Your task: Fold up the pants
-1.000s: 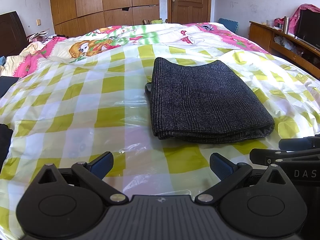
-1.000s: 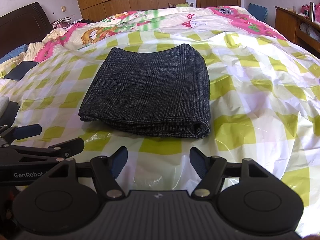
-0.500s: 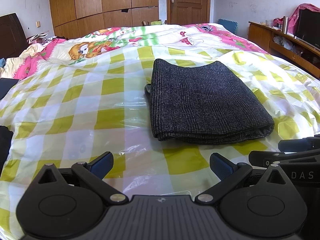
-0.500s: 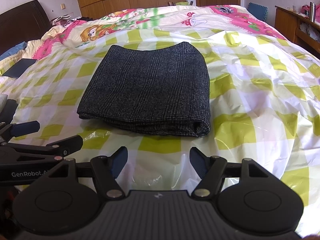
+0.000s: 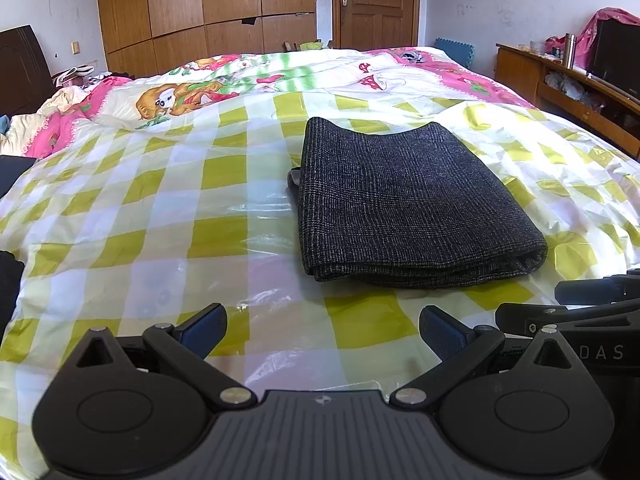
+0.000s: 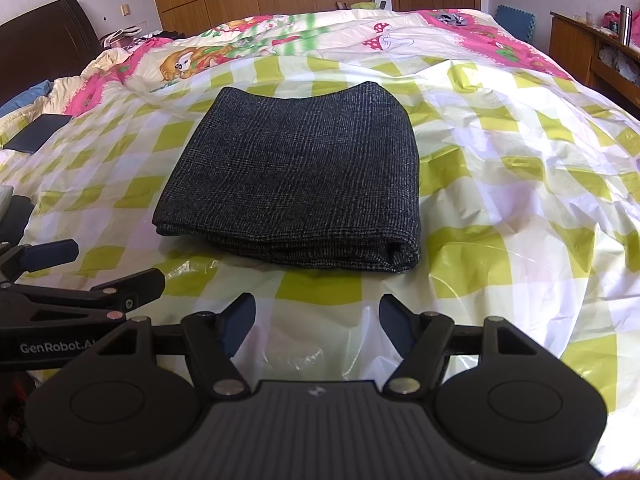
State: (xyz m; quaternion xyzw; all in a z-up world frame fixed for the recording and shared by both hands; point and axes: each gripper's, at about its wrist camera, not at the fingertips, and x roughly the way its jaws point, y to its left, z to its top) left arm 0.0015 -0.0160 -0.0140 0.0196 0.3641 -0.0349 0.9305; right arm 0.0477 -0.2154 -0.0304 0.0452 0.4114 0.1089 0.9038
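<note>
1. Pants (image 5: 412, 204) lie folded in a compact rectangle on the bed (image 5: 168, 216), ahead of both tools.
2. Your left gripper (image 5: 322, 330) and right gripper (image 6: 316, 320): jaws open, empty, short of the cloth.
3. Folding looks complete; next, probably only withdraw or square the edges.

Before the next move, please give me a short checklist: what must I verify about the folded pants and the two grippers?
1. Pants folded into a compact rectangle: ok.
2. Pants lie flat on the checked plastic sheet, nothing on top: ok.
3. Left gripper open, holding nothing: ok.
4. Right gripper open, holding nothing: ok.
5. Both grippers apart from the pants, on the near side: ok.
6. Layers aligned at the pants' left edge: not ok, a bit of fabric sticks out.
</note>
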